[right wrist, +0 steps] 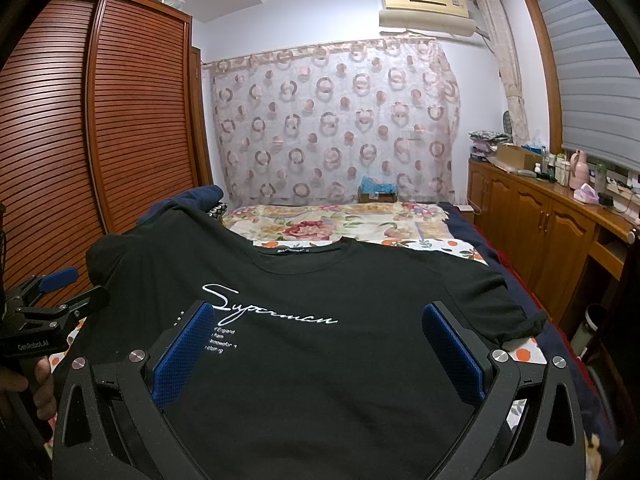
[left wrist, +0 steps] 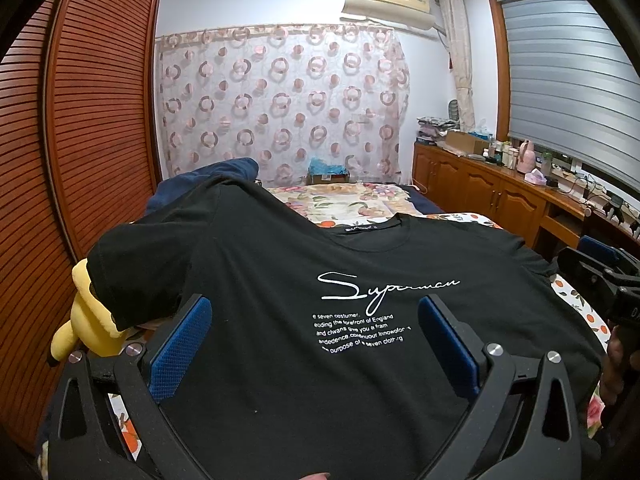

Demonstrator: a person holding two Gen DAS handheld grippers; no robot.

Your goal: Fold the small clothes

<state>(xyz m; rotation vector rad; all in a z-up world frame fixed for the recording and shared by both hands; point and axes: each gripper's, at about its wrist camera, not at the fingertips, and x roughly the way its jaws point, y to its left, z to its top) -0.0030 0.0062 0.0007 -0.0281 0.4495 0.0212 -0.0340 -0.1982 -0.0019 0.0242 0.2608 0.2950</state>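
Black cotton fills the lower half of both views: a black T-shirt (left wrist: pixel 320 320) with white "Superman" script lies face up on the floral bedsheet (left wrist: pixel 340 196), collar toward the far curtain, hem toward the cameras. So its long axis runs straight away from both tools, lower frame to centre.

Starting at the left edge of the left wrist view, a louvred wooden wardrobe (left wrist: pixel 80 120), then a yellow plush toy (left wrist: pixel 86 320) peeking out beside the shirt's left sleeve (left wrist: pixel 132 264), which is bunched and lifted rather than flat. Moving in, the left gripper (left wrist: pixel 316 344) hangs over the lower chest, blue pads spread wide, nothing between them, released. The printed text sits just ahead, between the fingers.

Across to the right wrist view: the left tool shows at the far left edge, then the right gripper (right wrist: pixel 316 348) over the shirt's middle, jaws likewise spread and empty, the script starting at its left pad. Further right, the right sleeve (right wrist: pixel 500 304) lies flatter, reaching toward the bed's edge, with the wooden cabinets (right wrist: pixel 540 224) beyond.

Judging by this, folding hasn't started. Each sleeve lies outboard of its own tool, the rumpled left one nearer the left gripper, the right one nearer the right. A sideways reach to either sleeve looks like the opening play, left side needing smoothing first.
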